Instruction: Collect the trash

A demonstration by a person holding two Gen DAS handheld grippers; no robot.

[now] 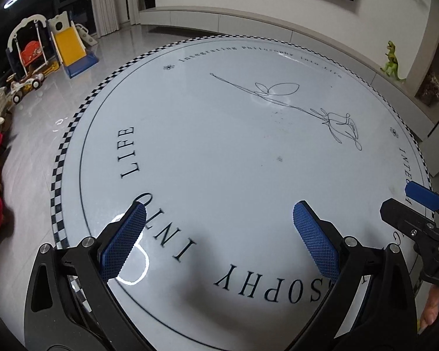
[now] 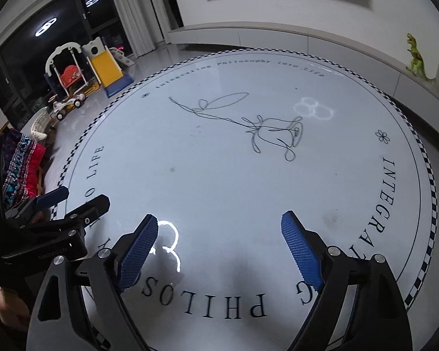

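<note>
My left gripper [image 1: 219, 209] hangs open over a round white mat [image 1: 219, 134] with a checkered rim, a line-drawn rose and black lettering. Nothing lies between its blue pads [image 1: 125, 242]. My right gripper [image 2: 219, 219] is open too, tilted down at the same mat [image 2: 248, 181], with nothing between its fingers. Each gripper shows at the edge of the other's view: the right gripper [image 1: 406, 201] at the right, the left gripper [image 2: 79, 197] at the left. Only small dark specks [image 1: 279, 158] and a faint smudge [image 2: 332, 219] mark the mat. No loose trash shows in either view.
A toy slide and swing [image 1: 58, 46] and a ride-on car [image 2: 65, 106] stand on the grey floor at the far left. A red patterned cushion [image 2: 23, 169] lies left of the mat. A low white cabinet [image 1: 248, 20] runs along the back wall, with a green dinosaur [image 2: 415, 58] at the right.
</note>
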